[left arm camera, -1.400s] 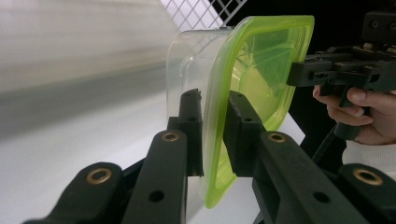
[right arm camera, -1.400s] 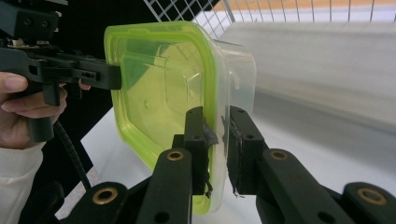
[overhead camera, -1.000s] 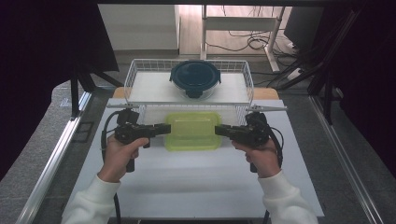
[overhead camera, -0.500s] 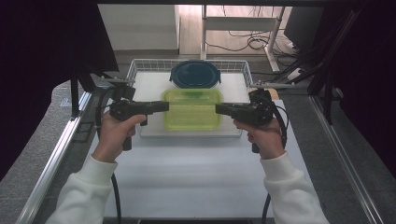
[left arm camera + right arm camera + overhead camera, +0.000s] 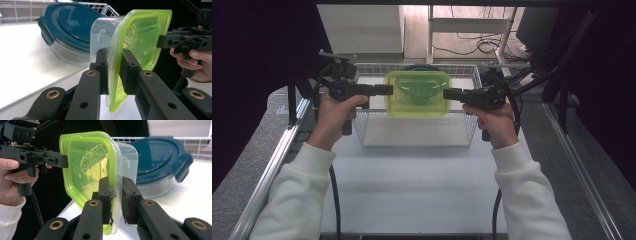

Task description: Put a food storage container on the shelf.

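Note:
A clear rectangular container with a yellow-green lid (image 5: 417, 94) hangs in the air over the white wire basket (image 5: 414, 145). My left gripper (image 5: 391, 90) is shut on its left rim, and my right gripper (image 5: 445, 93) is shut on its right rim. In the left gripper view the jaws (image 5: 113, 53) pinch the lid's edge (image 5: 140, 37). The right gripper view has the jaws (image 5: 115, 182) clamped on the opposite edge (image 5: 87, 162). A round clear container with a dark blue clip lid (image 5: 72, 25) sits in the basket behind it, partly hidden in the high view.
The basket stands on a white mat (image 5: 412, 190) on the table, near its far edge. Metal rails (image 5: 272, 165) run along both sides of the table. Dark stands and cables (image 5: 552, 75) crowd the far right corner.
Both grippers have carried the green-lidded container up from the mat in front of the basket and away from the person, to above the basket.

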Tool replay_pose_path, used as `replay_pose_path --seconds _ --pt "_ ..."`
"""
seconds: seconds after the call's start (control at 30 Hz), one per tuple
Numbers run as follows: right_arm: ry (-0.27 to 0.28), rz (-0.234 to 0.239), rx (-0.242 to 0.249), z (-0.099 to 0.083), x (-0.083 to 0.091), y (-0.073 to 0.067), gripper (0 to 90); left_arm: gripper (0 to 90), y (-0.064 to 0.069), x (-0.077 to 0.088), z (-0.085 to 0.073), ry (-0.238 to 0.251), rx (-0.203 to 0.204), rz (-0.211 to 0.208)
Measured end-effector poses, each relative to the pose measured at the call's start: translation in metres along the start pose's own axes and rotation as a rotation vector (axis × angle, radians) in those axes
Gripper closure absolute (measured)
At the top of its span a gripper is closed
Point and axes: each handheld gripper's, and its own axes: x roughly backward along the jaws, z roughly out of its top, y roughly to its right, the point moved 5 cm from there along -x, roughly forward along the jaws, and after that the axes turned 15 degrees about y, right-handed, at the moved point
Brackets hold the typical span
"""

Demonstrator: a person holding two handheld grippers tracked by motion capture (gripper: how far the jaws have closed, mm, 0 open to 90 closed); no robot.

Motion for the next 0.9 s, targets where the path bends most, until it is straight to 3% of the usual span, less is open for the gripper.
replay_pose_path --seconds 0.47,0.7,0.9 --pt "-0.011 -0.032 -0.037 0.043 -0.020 0.026 78.6 78.2 -0.013 -0.028 0.043 -0.021 0.034 0.001" --pt "-0.054 -0.054 -0.100 0.046 -0.038 0.046 78.8 78.2 -0.034 -0.046 0.045 -0.051 0.101 0.015" --pt "-0.059 -0.055 -0.161 0.047 -0.049 0.060 77.8 77.6 -0.048 -0.054 0.048 -0.032 0.168 -0.002"
